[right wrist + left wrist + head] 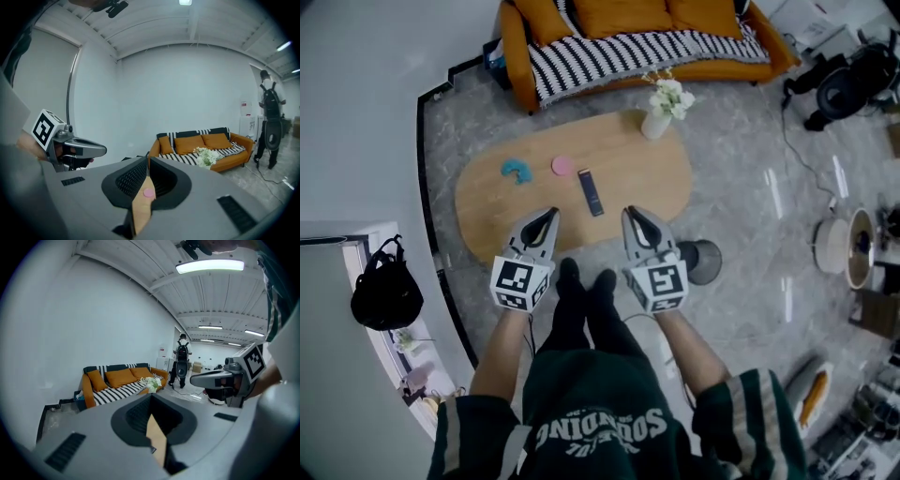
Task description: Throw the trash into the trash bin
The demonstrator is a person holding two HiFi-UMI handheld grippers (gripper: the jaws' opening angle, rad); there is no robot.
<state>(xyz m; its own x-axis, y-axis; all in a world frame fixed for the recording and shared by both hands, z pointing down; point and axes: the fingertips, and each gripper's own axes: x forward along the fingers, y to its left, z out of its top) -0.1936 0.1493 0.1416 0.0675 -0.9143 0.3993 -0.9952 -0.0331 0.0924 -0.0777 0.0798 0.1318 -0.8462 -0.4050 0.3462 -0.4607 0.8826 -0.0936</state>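
We find both hand-held grippers side by side over the near edge of the oval wooden counter [647, 173], pointing toward its far side. The left hand-held gripper [551, 214] has its jaws together with nothing between them. The right hand-held gripper [630, 214] is likewise closed and empty.

The trash lies on the counter, beyond the jaw tips and apart from them: a blue crumpled piece [517, 171] to the far left of the left hand-held gripper, and a pink disc [562, 166] just right of that piece. In the right gripper view, we see the pink disc through the narrow slit below the closed tips.

A dark remote [592, 192] lies between the two grippers, nearer than the disc. A vase of white flowers [656, 122] stands at the far right end. The grey round bin [705, 260] stands on the floor right of the right hand-held gripper, beside the counter's near right edge.
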